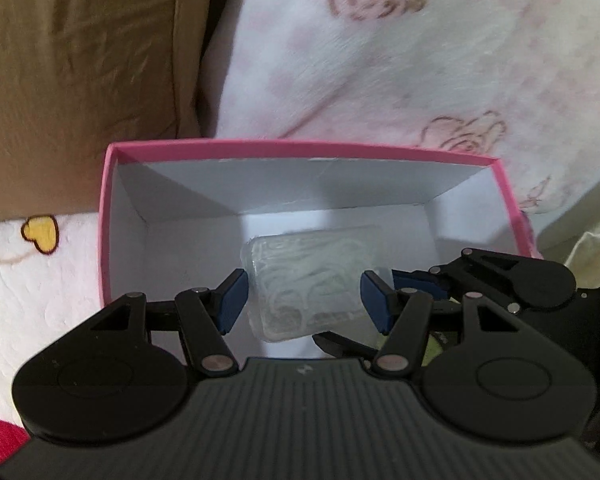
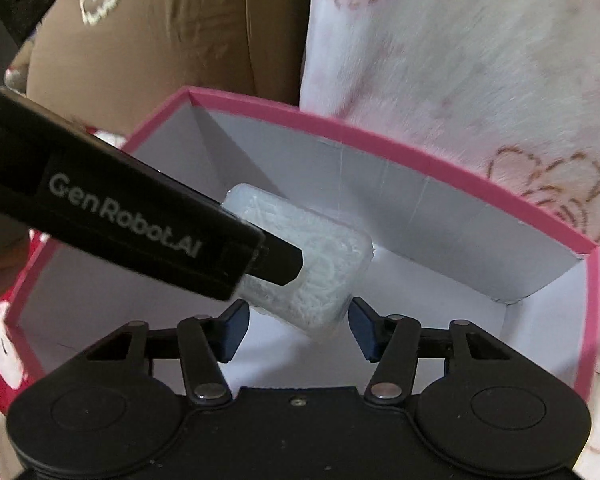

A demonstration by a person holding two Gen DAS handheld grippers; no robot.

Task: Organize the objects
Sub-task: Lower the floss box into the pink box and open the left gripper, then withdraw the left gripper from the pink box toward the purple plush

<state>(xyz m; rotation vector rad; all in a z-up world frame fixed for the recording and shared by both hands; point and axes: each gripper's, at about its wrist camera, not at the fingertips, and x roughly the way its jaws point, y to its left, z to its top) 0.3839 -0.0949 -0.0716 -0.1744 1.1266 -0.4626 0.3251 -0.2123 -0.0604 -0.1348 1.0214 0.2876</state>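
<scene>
A pink box (image 1: 300, 146) with a white inside stands open on the bedding; in the right wrist view its rim (image 2: 380, 136) fills the middle. A clear plastic case (image 1: 308, 280) of coiled white cable hangs tilted over the box floor. My left gripper (image 1: 304, 286) has its blue pads against the case's two sides. From the right, the left gripper (image 2: 278, 266) reaches in across the case (image 2: 328, 276). My right gripper (image 2: 298, 316) has its pads at the case's lower corner, touching both edges. Its fingers (image 1: 420, 280) show at the box's right wall.
A brown cushion (image 1: 80, 80) stands behind the box on the left. A white blanket with pink roses (image 1: 420, 60) lies behind on the right. White bedding with a yellow heart (image 1: 40, 234) lies left of the box.
</scene>
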